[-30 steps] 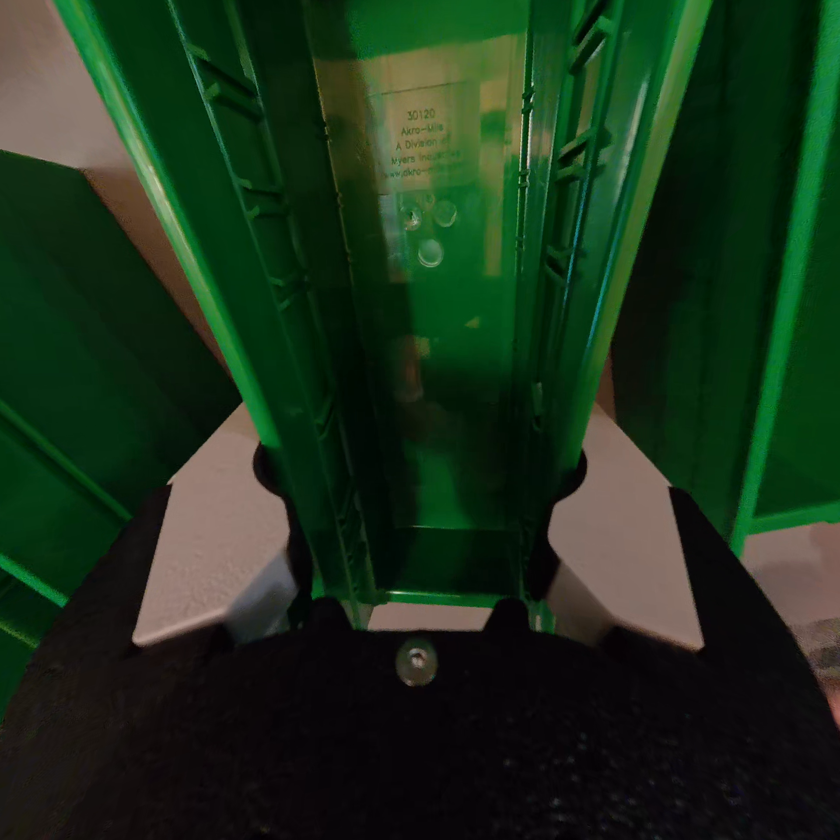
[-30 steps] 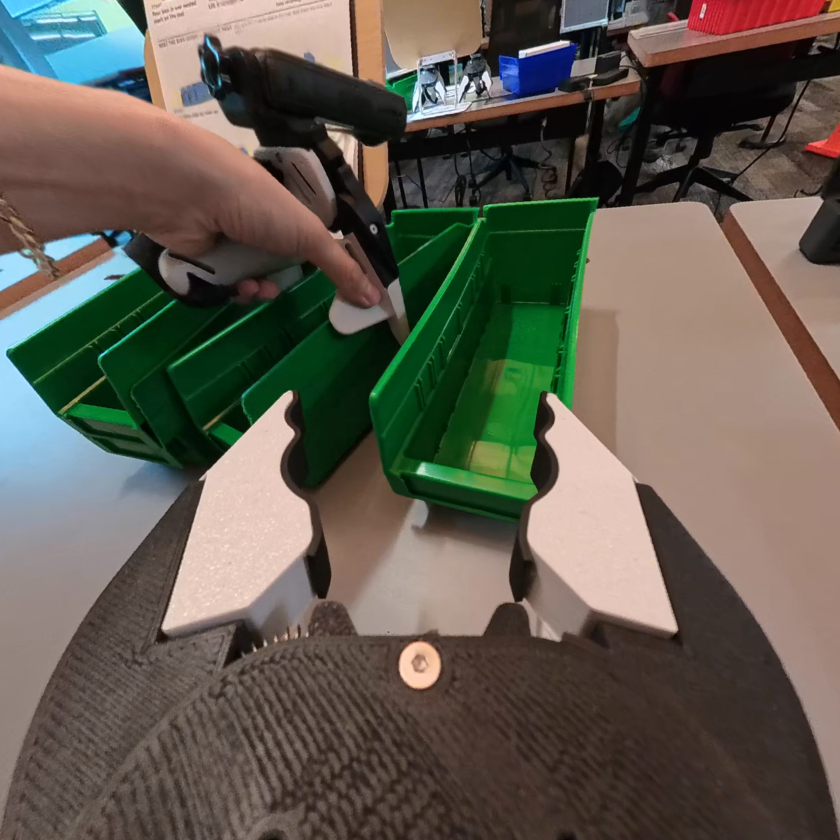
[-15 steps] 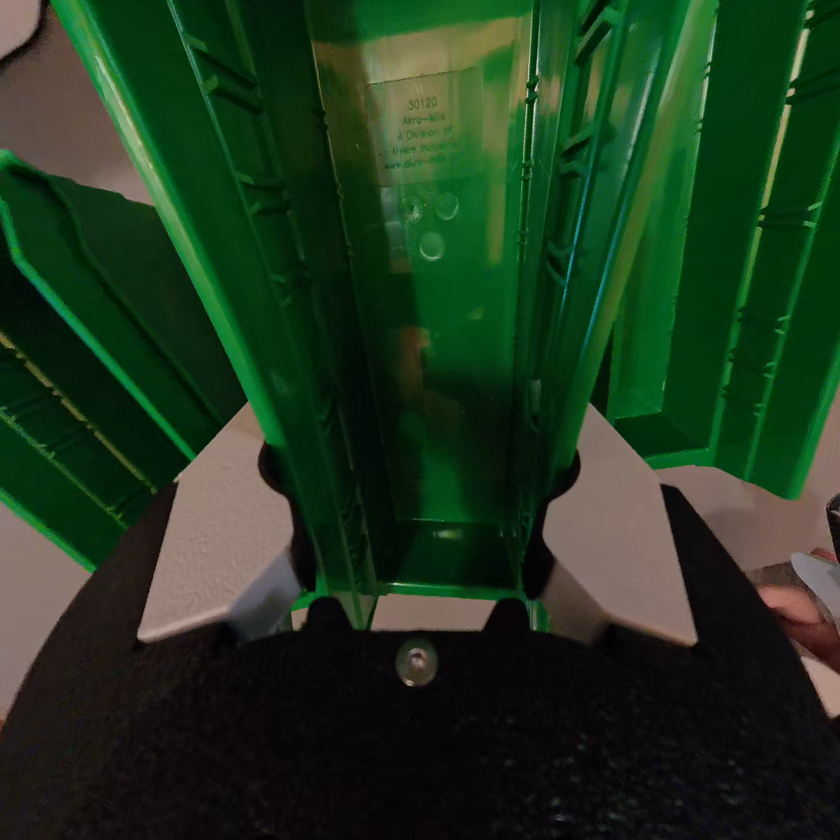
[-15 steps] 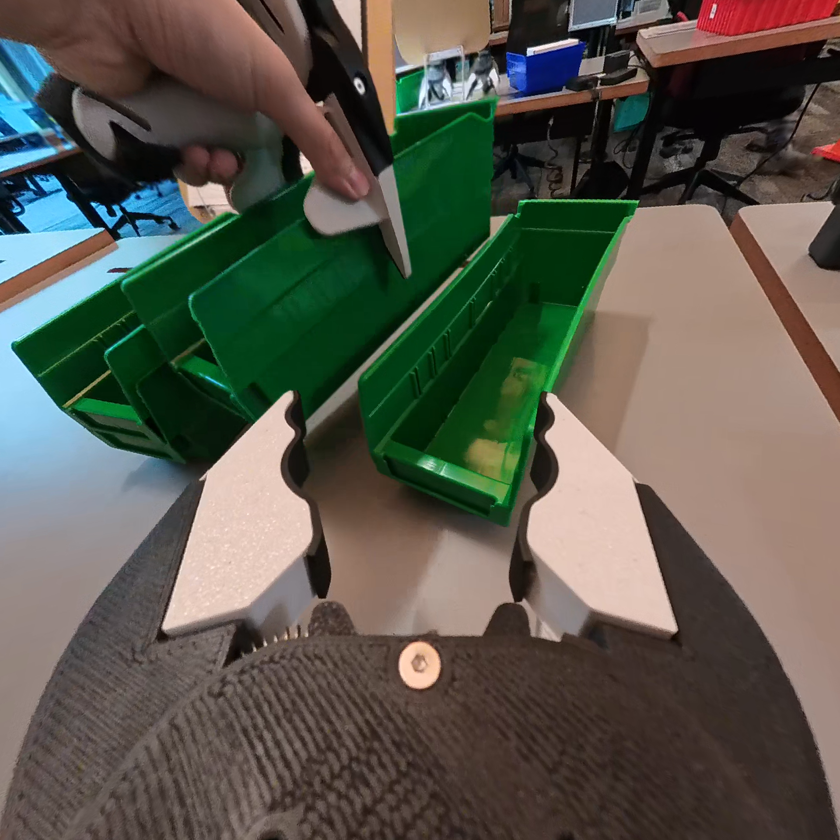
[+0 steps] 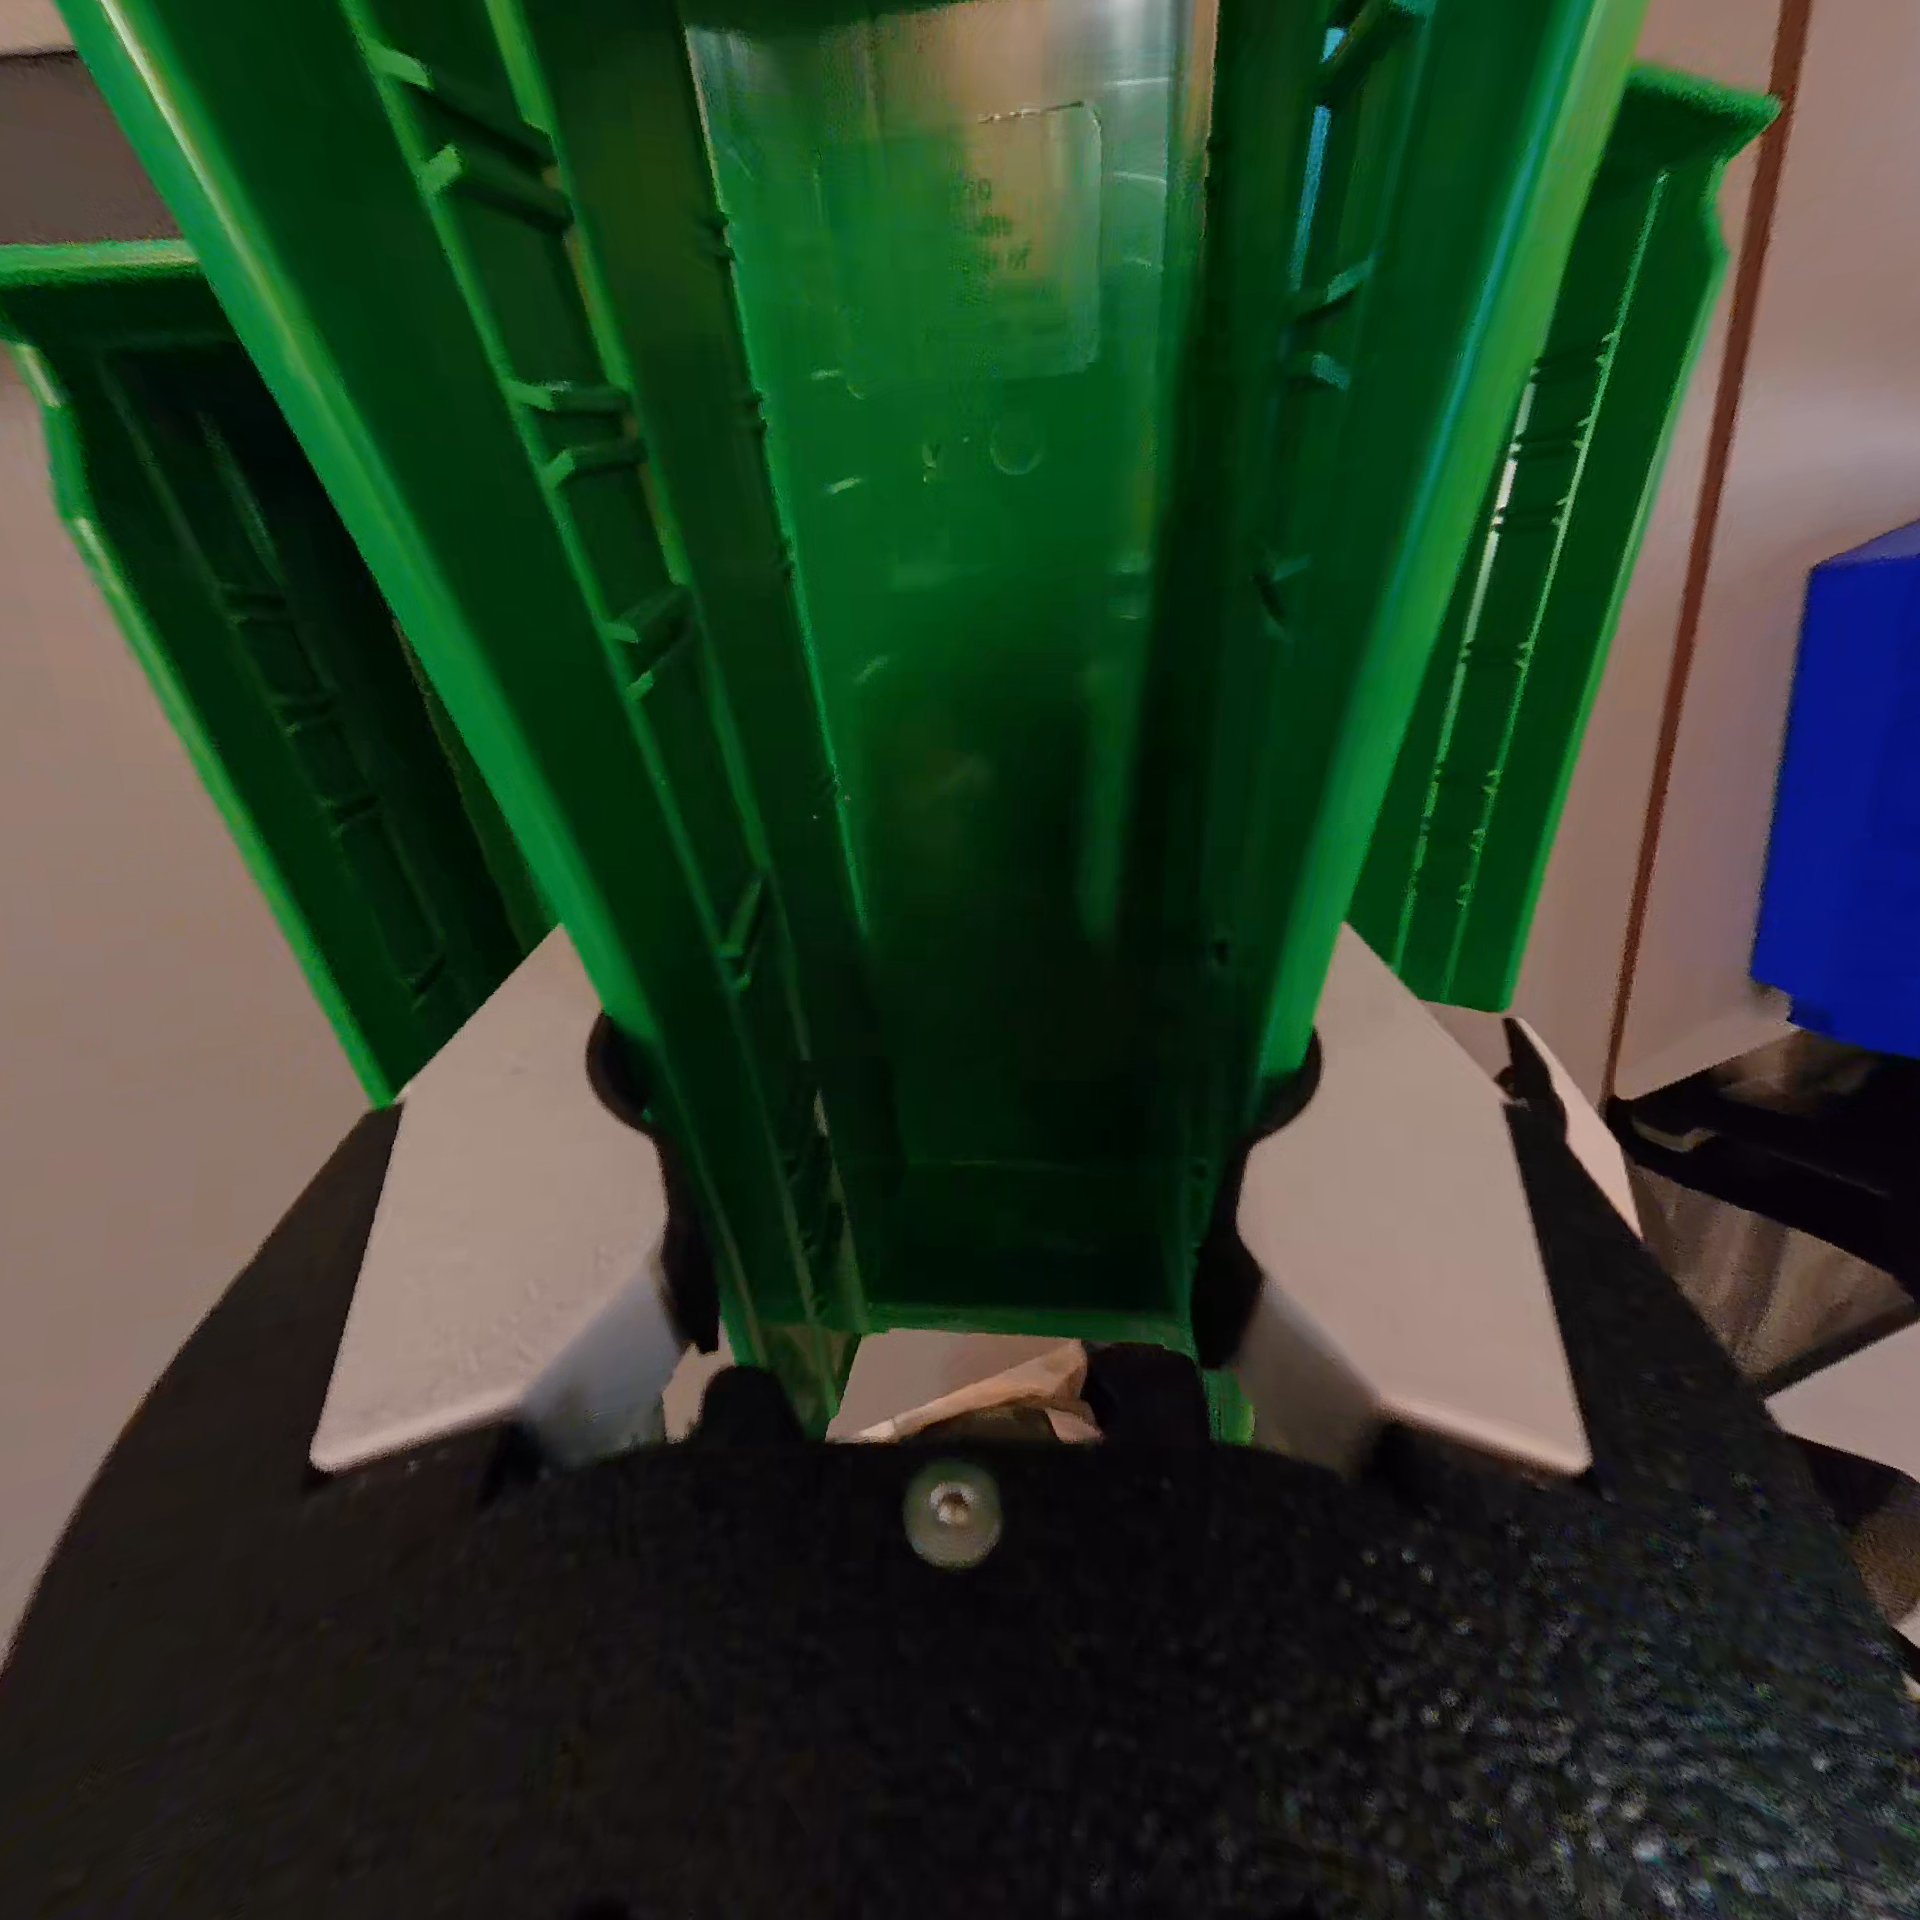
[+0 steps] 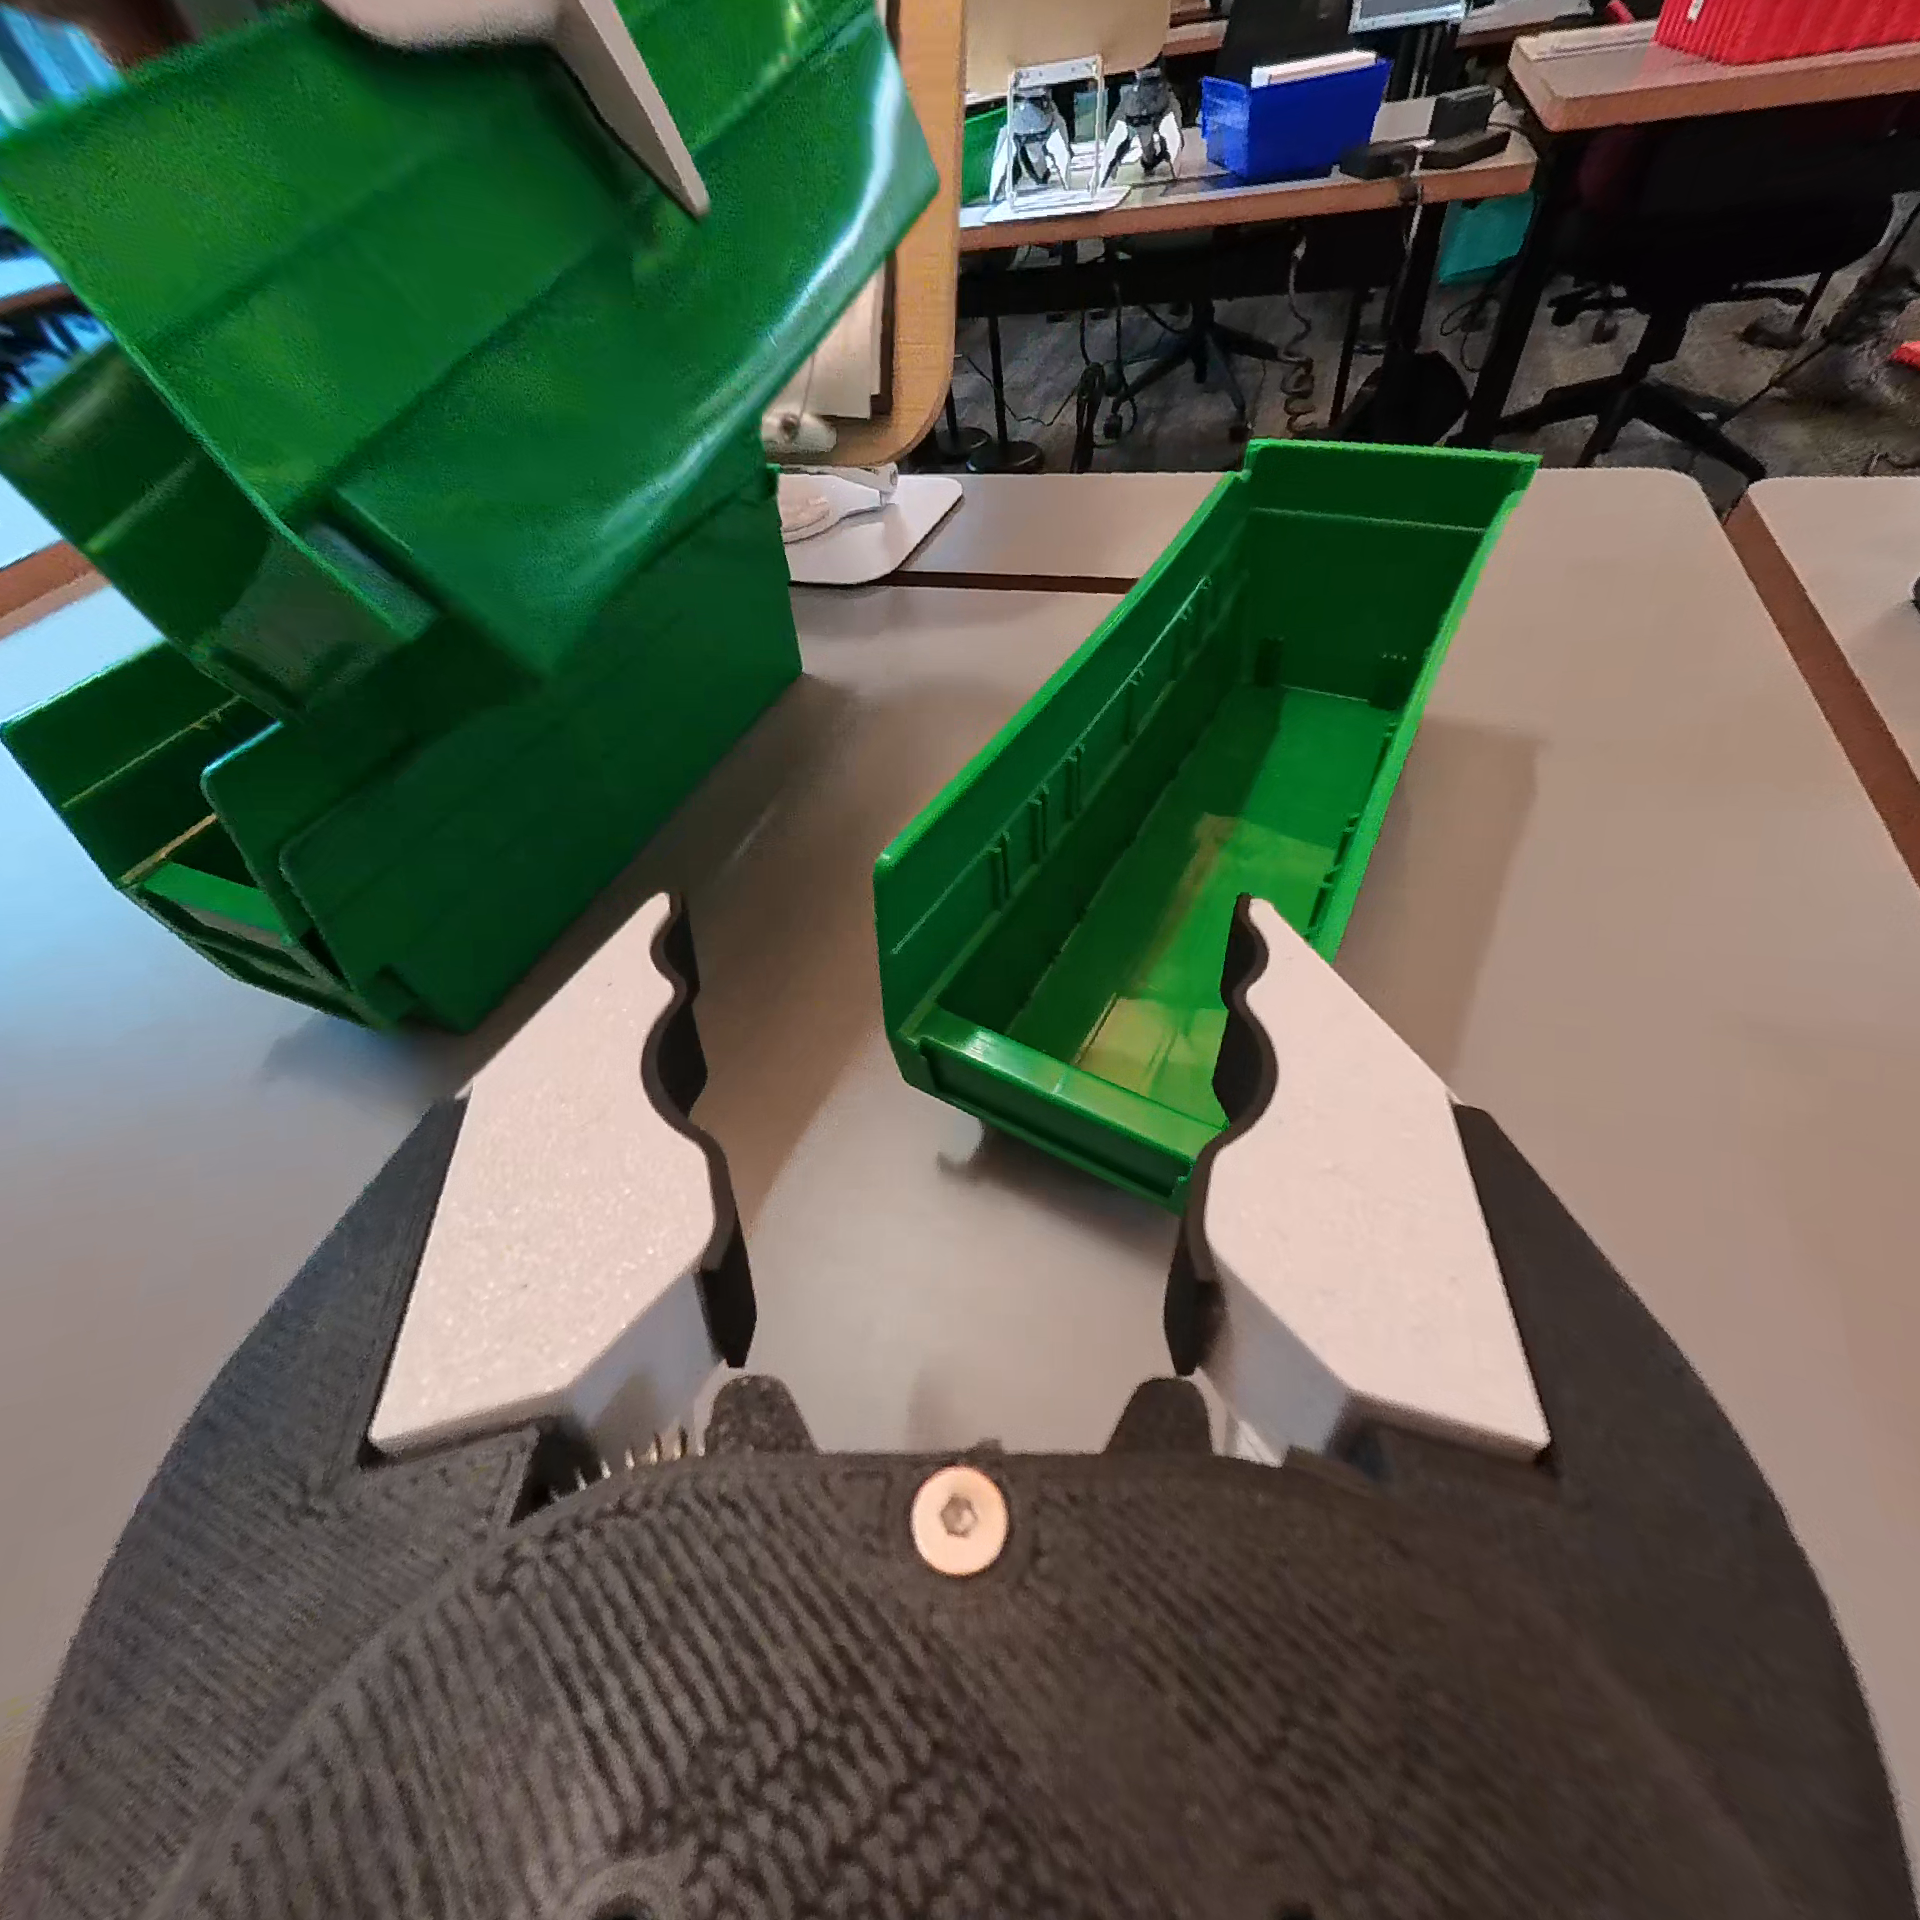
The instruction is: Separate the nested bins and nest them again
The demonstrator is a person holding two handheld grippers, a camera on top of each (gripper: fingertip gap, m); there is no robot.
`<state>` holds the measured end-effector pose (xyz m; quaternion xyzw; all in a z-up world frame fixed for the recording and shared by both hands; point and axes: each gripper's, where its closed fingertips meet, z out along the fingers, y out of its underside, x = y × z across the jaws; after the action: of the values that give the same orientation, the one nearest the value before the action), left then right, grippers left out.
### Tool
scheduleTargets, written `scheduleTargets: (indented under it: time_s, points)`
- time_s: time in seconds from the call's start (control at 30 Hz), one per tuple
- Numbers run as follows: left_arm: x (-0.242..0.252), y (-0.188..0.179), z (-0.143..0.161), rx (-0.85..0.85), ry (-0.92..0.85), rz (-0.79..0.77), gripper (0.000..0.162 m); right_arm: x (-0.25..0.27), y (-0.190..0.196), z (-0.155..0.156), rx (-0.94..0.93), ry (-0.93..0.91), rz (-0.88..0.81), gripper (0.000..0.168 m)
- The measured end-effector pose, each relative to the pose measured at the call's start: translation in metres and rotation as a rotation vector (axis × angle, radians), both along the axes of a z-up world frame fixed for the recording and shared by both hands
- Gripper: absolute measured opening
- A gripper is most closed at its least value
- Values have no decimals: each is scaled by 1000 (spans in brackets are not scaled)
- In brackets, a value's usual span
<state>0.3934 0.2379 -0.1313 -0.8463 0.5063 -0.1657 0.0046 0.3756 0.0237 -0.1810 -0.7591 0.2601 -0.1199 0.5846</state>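
Observation:
My left gripper (image 5: 956, 1049) is shut on the end of a long green bin (image 5: 987, 675), its fingers pressing the two side walls. In the right wrist view this bin (image 6: 468, 312) hangs tilted in the air at the upper left, with one left finger (image 6: 623, 94) on it. Under it a stack of nested green bins (image 6: 540, 790) leans on the grey table (image 6: 1610, 1039). A single green bin (image 6: 1195, 810) stands upright and empty to the right of the stack. My right gripper (image 6: 961, 935) is open and empty, just in front of that single bin.
A second table (image 6: 1849, 582) adjoins on the right. Desks at the back hold a blue bin (image 6: 1288, 114) and a red bin (image 6: 1787, 21), with office chairs behind. A wooden panel (image 6: 925, 260) stands behind the stack. A blue bin (image 5: 1849, 779) shows on the right.
My left gripper has lifted its green bin up and out of the stack, clear above it. My right gripper stayed open and drew back a little from the single bin.

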Motion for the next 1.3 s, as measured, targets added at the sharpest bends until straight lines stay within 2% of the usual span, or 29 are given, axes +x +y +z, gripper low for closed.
scheduleTargets:
  time_s: [0.17,0.27,0.37,0.47,0.7,1.03,1.3]
  points:
    - [-14,14,23,-1,-13,-3,119,-3,4,-2,-22,-7,6,101]
    - [-27,34,29,72,20,4,119,-4,4,1,-27,-20,3,101]
    - [-46,58,21,163,93,24,119,-5,6,2,-28,-22,5,101]
    - [-58,69,4,173,132,46,120,-7,8,1,-33,-25,10,101]
    - [-63,73,-26,172,176,57,120,-6,9,-2,-44,-21,13,101]
    - [-62,69,-30,232,234,16,120,-2,6,-7,-46,-8,5,101]
    - [-82,58,-33,222,307,-8,118,-5,9,-5,-44,-13,15,101]
